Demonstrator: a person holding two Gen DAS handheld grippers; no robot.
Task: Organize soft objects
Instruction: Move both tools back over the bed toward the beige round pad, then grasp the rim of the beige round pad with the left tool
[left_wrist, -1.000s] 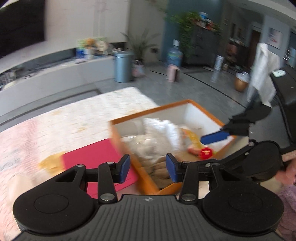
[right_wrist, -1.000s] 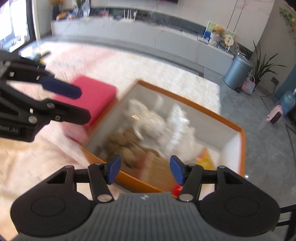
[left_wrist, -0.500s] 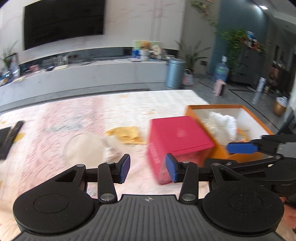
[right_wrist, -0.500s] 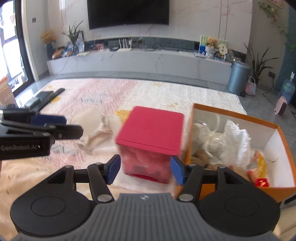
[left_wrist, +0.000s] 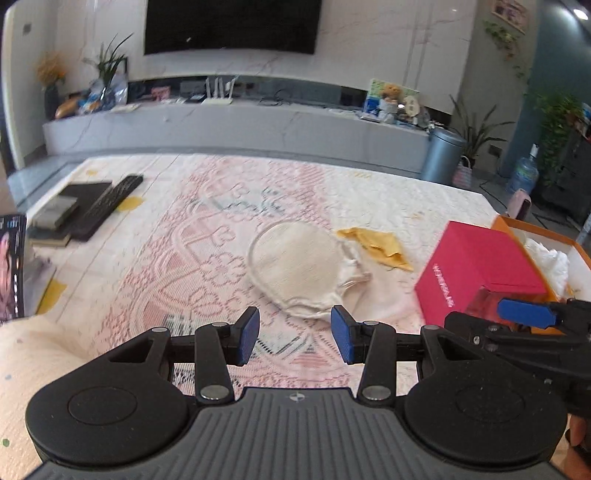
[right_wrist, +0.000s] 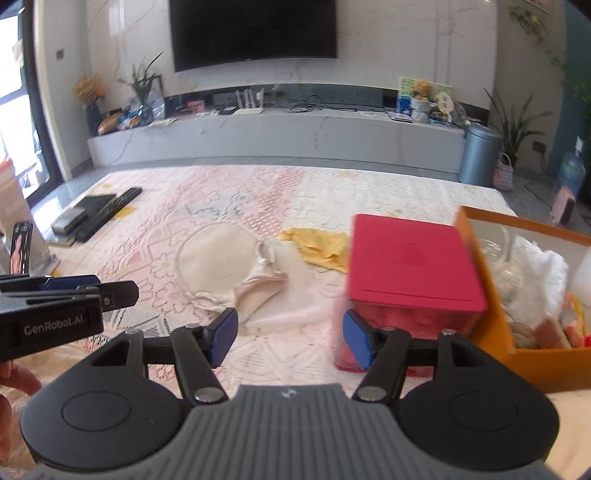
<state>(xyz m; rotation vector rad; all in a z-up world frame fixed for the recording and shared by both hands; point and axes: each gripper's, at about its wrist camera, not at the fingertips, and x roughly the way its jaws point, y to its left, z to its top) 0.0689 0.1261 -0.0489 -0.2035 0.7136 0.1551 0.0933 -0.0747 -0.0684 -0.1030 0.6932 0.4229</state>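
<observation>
Ahead of both sets of fingers now lies a cream garment (left_wrist: 299, 273), spread on the patterned rug (left_wrist: 207, 236); a second ago the orange box (right_wrist: 532, 354) filled both views. Left gripper (left_wrist: 294, 335) and right gripper (right_wrist: 288, 339) are released, holding nothing, suggesting the garment is the next pickup.

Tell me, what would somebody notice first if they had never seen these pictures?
Probably the bright red box, sitting on the patterned cloth right beside the orange bin stuffed with soft things. Next, the cream garment lying loose in the middle of the cloth, with a yellow rag just behind it. Closest of all, the left gripper and right gripper both hang open and empty over the cloth.
</observation>
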